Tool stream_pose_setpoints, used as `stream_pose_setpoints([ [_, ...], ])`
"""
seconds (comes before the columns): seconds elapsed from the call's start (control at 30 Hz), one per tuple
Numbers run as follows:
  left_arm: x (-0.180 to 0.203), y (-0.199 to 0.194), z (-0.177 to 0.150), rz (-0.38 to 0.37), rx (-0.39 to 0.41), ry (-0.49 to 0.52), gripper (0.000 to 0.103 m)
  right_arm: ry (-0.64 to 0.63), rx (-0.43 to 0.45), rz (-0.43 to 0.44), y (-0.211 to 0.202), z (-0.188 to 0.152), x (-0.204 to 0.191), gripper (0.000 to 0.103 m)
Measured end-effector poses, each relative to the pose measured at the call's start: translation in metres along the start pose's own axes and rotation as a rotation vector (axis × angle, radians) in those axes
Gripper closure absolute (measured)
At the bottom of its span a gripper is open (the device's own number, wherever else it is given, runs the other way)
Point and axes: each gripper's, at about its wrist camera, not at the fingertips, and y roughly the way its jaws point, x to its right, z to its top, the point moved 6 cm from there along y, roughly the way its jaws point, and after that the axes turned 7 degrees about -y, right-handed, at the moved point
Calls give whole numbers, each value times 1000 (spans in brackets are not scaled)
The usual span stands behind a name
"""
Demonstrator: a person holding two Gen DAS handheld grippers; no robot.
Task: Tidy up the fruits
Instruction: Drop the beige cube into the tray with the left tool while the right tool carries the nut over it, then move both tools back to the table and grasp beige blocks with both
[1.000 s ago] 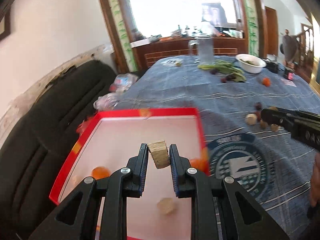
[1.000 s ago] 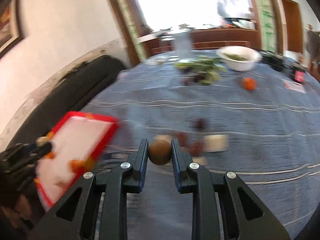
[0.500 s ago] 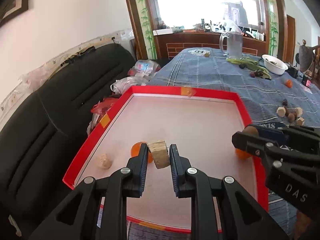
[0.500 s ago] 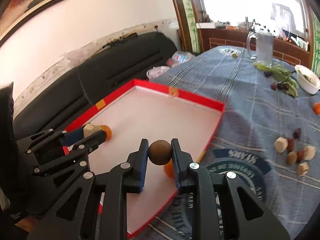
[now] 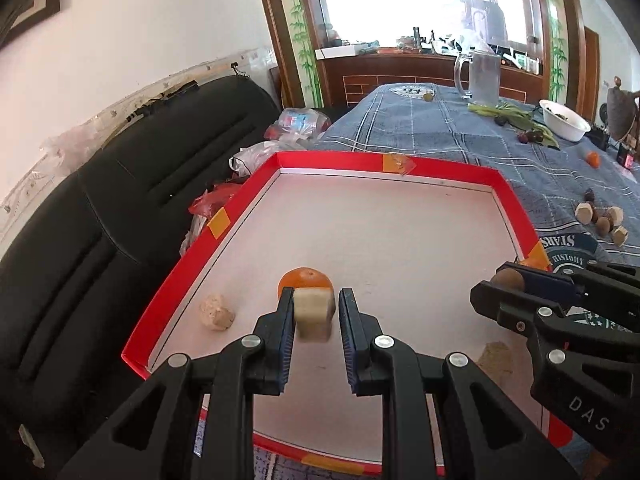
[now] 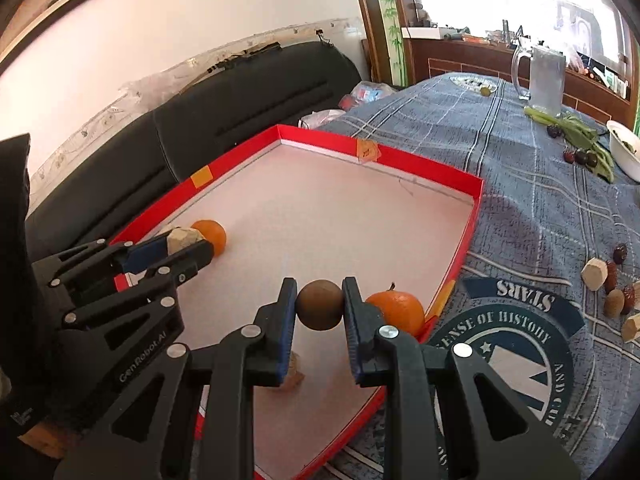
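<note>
At the left, the left claw [image 5: 314, 312] pinches a pale faceted block [image 5: 313, 314] low over the red tray [image 5: 224, 216], just in front of an orange [image 5: 305, 280]. Released from here, the block could knock that orange or tumble toward the beige lump [image 5: 216, 313] near the tray's left wall. To the right, the right claw [image 6: 319, 309] is clamped on a brown round fruit [image 6: 319, 309] above the tray's right side, beside a second orange [image 6: 396, 312]; being round, it may roll once freed, even toward the low rim. More pieces wait on the blue-clothed counter [image 6: 520, 208]. A tan piece [image 6: 294, 372] lies half hidden under the right claw, and how high either load hangs is hard to judge.
</note>
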Motion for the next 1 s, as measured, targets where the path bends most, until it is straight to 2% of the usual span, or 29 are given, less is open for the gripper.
stream_pose_setpoints([
  [0.13,1,1,0,22,4,15,79,-11,-2,8,2,0,-3,78],
  [0.2,1,3,0,25,-1,15,62,-14,-4,10,2,0,-4,78],
  [0.3,2,6,-3,37,-16,19,46,-19,-8,21,3,0,-6,78],
  [0.37,1,6,-4,40,-18,22,45,-16,-10,31,3,-1,-6,78],
  [0.47,1,5,-2,47,-18,22,41,3,-5,49,0,0,-3,71],
  [0.53,1,3,0,53,-13,21,40,24,24,62,-7,2,1,63],
  [0.6,2,1,1,56,-12,20,37,47,65,71,-17,4,7,61],
  [0.87,19,-10,8,61,9,49,33,114,120,20,-43,2,48,60],
  [1.0,39,-27,17,27,49,73,30,153,134,-27,-62,-6,80,60],
])
